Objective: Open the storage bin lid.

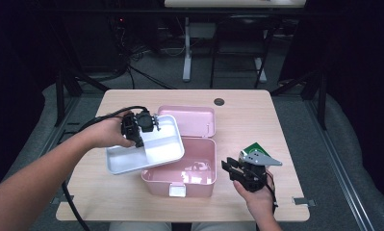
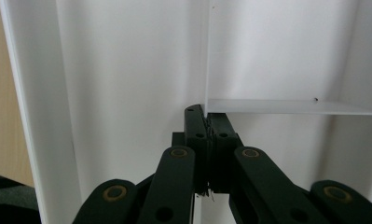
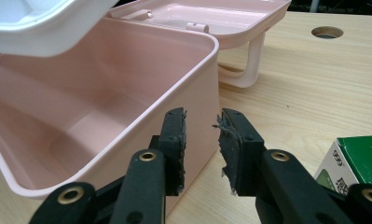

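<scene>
**Lifting the white tray out of the pink box**

On the table [image 1: 257, 110], near the middle: one pink box [image 1: 180, 178], lid [image 1: 189, 120] thrown back flat behind it. Above the box's left half and partly out over the table, tilted: one white insert tray [image 1: 156, 147], held up in the air.

Left tongs [image 1: 140, 126]: pinched tight on the thin divider wall [image 2: 286, 106] of the tray, no gap between the pads. Right tongs [image 1: 234, 168]: partly open, nothing between the pads, waiting just beside the box's right wall [image 3: 207, 107], not touching as far as visible.

To do the step well: keep the pinch firm, because a thin wall may slip; hold the tray level; carry it fully clear of the box rim before lowering to bare table on the left. Steady the box with the right tongs only if it shifts.

Count: one table, one box with one lid, one tray, one small green carton [image 1: 253, 147] behind the right tongs, two tongs.
</scene>
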Available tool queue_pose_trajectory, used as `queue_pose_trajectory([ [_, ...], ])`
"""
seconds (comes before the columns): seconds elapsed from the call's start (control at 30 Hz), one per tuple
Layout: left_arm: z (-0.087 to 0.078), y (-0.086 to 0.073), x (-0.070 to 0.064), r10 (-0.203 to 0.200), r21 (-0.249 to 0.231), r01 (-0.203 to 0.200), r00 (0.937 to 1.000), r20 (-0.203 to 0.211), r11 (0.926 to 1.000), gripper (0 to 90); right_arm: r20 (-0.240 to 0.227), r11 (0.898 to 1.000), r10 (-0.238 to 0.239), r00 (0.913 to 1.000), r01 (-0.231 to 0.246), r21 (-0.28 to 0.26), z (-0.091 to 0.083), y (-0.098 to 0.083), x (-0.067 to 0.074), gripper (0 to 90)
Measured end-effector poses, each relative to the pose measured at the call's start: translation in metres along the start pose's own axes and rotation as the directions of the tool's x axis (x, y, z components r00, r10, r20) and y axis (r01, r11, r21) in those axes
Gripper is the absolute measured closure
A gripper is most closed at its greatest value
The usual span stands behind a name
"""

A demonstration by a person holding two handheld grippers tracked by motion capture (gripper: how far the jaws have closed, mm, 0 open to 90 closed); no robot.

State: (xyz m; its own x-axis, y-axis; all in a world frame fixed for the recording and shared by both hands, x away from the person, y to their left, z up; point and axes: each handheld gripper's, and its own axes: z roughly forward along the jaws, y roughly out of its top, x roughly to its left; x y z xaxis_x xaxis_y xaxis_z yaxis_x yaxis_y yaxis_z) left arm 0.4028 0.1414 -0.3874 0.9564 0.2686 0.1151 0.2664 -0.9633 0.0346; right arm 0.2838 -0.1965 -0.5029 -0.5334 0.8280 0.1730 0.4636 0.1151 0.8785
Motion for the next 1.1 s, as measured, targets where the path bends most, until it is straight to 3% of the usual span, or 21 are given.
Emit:
queue_pose_trajectory([
  [0.23,-0.003,-0.021,0.010,-0.068,0.003,0.068,0.9977,-0.005,0.9977,89.0,-0.001,1.000,-0.003,1.0000,0.003,0.003,0.001,0.000,0.000,70.5],
  [0.4,-0.003,-0.037,0.016,-0.128,0.011,0.128,0.9917,-0.012,0.9917,89.1,0.001,1.000,-0.001,1.0000,0.001,0.002,0.001,0.000,0.000,70.3],
  [0.5,-0.004,-0.047,0.020,-0.167,0.008,0.167,0.9858,-0.013,0.9859,89.1,0.001,1.000,0.000,1.0000,0.000,0.004,0.001,-0.001,0.000,70.1],
  [0.6,-0.004,-0.059,0.026,-0.218,0.001,0.218,0.9758,-0.018,0.9759,89.0,0.000,1.000,0.000,1.0000,0.000,0.005,0.001,-0.001,0.000,69.9],
  [0.63,-0.004,-0.059,0.026,-0.218,0.001,0.218,0.9758,-0.018,0.9759,89.0,0.000,1.000,0.000,1.0000,0.000,0.005,0.001,-0.001,0.000,69.9],
  [0.7,-0.004,-0.067,0.030,-0.274,-0.013,0.274,0.9616,-0.017,0.9617,89.1,-0.001,1.000,0.000,1.0000,0.000,0.006,0.001,-0.001,0.001,69.8],
  [0.77,-0.004,-0.069,0.031,-0.281,-0.015,0.281,0.9595,-0.017,0.9596,89.0,-0.001,1.000,0.001,1.0000,-0.001,0.006,0.002,-0.001,0.001,69.8],
  [0.8,-0.003,-0.073,0.033,-0.314,-0.023,0.314,0.9492,-0.019,0.9492,89.1,-0.002,1.000,0.002,1.0000,-0.002,0.007,0.002,-0.001,0.001,69.7],
  [0.83,-0.003,-0.073,0.033,-0.314,-0.023,0.314,0.9492,-0.019,0.9492,89.1,-0.002,1.000,0.002,1.0000,-0.002,0.007,0.002,-0.001,0.001,69.7],
  [0.87,-0.001,-0.077,0.036,-0.340,-0.022,0.340,0.9401,-0.019,0.9402,89.1,-0.002,1.000,0.001,1.0000,-0.001,0.007,0.002,-0.001,0.001,69.7],
  [0.93,0.000,-0.081,0.038,-0.366,-0.015,0.366,0.9305,-0.018,0.9306,89.1,-0.002,1.000,0.001,1.0000,-0.001,0.006,0.002,-0.001,0.001,69.7],
  [0.97,0.000,-0.081,0.038,-0.366,-0.015,0.366,0.9305,-0.018,0.9306,89.1,-0.002,1.000,0.001,1.0000,-0.001,0.006,0.002,-0.001,0.001,69.6],
  [1.03,0.003,-0.085,0.039,-0.394,-0.014,0.394,0.9190,-0.018,0.9191,89.1,-0.002,1.000,0.001,1.0000,0.000,0.006,0.001,-0.001,0.001,69.6],
  [1.07,0.005,-0.088,0.040,-0.417,-0.016,0.417,0.9086,-0.011,0.9086,89.1,-0.001,1.000,0.000,1.0000,0.000,0.006,0.001,-0.001,0.001,69.5],
  [1.1,0.005,-0.088,0.040,-0.417,-0.016,0.417,0.9086,-0.011,0.9086,89.1,-0.001,1.000,0.000,1.0000,0.000,0.006,0.001,-0.001,0.001,69.5],
])
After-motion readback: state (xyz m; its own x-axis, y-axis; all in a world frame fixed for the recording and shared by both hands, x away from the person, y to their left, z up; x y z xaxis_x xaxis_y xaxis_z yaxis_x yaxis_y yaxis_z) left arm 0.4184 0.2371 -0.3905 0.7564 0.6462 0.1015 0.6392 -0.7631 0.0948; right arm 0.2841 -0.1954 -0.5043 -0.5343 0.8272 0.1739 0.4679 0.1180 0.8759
